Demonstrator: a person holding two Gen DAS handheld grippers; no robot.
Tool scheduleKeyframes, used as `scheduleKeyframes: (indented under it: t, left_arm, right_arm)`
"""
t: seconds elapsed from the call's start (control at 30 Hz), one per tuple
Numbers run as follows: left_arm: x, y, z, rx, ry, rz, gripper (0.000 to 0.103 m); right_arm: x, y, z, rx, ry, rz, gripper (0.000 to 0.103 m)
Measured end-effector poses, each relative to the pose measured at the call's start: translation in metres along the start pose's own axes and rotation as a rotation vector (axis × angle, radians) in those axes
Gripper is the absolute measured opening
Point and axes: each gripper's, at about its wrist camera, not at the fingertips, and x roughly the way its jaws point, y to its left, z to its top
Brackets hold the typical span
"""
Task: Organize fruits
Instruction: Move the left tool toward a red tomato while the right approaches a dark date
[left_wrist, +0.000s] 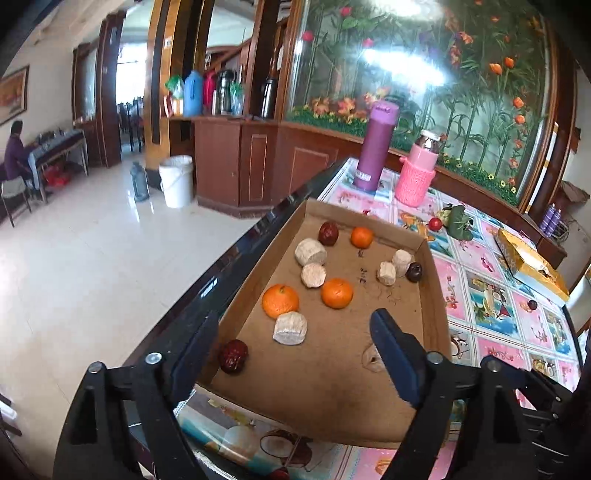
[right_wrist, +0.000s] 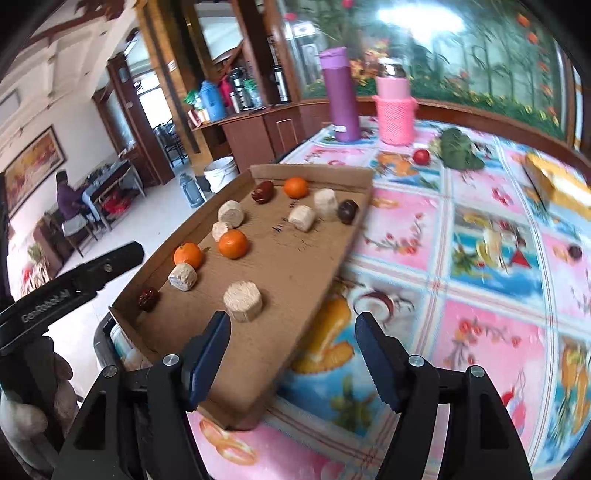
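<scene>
Both grippers, left (left_wrist: 295, 354) and right (right_wrist: 291, 354), are hanging released and empty over the tray (left_wrist: 406, 236), where 3 oranges (left_wrist: 280, 301), dates (left_wrist: 232, 356) and pale chunks are lying mixed; sorting is looking barely begun.

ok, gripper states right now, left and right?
Left gripper: open, nothing held, over the cardboard tray.
Right gripper: open, nothing held, at the tray's near edge.
</scene>
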Motion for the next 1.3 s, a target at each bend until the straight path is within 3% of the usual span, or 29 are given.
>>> scheduleKeyframes:
  t: [0.13,0.33,0.57,1.3]
  left_arm:
    - [-0.005,-0.025,-0.007,0.075,-0.001,0.024,0.086]
    - [-0.003,-0.057,-0.021,0.157,0.027,0.037,0.086]
    - [-0.016,-0.087,-0.030,0.242,-0.016,0.076,0.085]
    - [-0.026,-0.118,-0.037,0.305,-0.015,0.054,0.085]
  right_arm:
    - [-0.013,-0.013,-0.012,0.062,-0.014,-0.010,0.075]
    - [-0.036,-0.016,-0.024,0.030,-0.086,-0.086,0.078]
    - [-0.056,-0.029,-0.029,0.045,-0.133,-0.104,0.081]
    - [-0.076,-0.057,-0.039,0.124,-0.151,-0.116,0.083]
